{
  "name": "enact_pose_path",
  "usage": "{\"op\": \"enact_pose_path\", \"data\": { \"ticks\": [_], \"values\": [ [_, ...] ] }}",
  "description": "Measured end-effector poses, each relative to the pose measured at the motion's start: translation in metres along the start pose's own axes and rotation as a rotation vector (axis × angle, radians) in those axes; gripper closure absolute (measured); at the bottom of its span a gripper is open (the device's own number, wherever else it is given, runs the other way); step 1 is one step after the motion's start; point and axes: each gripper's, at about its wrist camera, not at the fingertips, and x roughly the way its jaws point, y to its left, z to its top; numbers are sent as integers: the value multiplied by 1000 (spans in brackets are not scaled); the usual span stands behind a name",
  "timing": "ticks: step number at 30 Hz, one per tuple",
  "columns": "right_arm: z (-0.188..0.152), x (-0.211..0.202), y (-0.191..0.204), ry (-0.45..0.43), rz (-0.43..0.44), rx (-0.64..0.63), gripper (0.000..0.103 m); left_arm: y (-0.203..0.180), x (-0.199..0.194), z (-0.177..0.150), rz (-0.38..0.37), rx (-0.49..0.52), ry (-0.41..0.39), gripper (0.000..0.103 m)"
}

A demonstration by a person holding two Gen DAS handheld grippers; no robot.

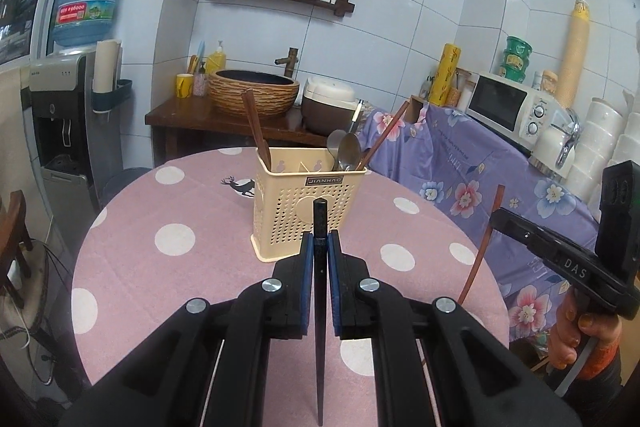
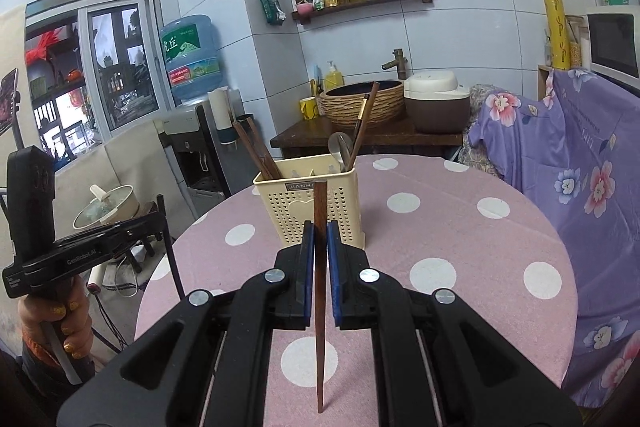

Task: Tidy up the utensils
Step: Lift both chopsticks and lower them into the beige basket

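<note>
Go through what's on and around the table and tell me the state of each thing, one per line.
Left gripper: shut on a black chopstick, held upright.
Right gripper: shut on a brown chopstick, held upright.
Utensil holder: upright on the table, holding spoons and chopsticks.
Rice cooker: lid closed.
Microwave: door closed.

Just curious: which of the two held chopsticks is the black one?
The one in the left tool: its black chopstick contrasts with the right tool's reddish-brown chopstick.
</note>
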Motion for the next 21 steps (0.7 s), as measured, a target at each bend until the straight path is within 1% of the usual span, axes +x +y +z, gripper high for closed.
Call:
{"op": "enact_pose_path", "data": {
  "ticks": [5,9,11,13,17,18,19,21],
  "values": [
    [10,2,6,-13,10,-13,95,2,2,12,-8,-6,-21,95],
    [35,8,14,-46,24,-20,95,-3,8,38,-23,12,-57,95],
    [56,12,19,-74,26,-28,95,-5,9,57,-22,20,-87,95],
    [89,18,25,-109,34,-26,95,-9,9,89,-33,26,-116,95],
    [159,29,38,-208,-21,-65,95,-17,1,151,-28,39,-199,95],
    [172,32,40,-223,-27,-61,95,-20,-2,170,-20,44,-233,95],
    [188,36,42,-251,-44,-66,95,-23,-3,180,-8,55,-256,95],
    [208,44,47,-288,-75,-77,95,-26,2,200,8,64,-282,95]
  ]
}}
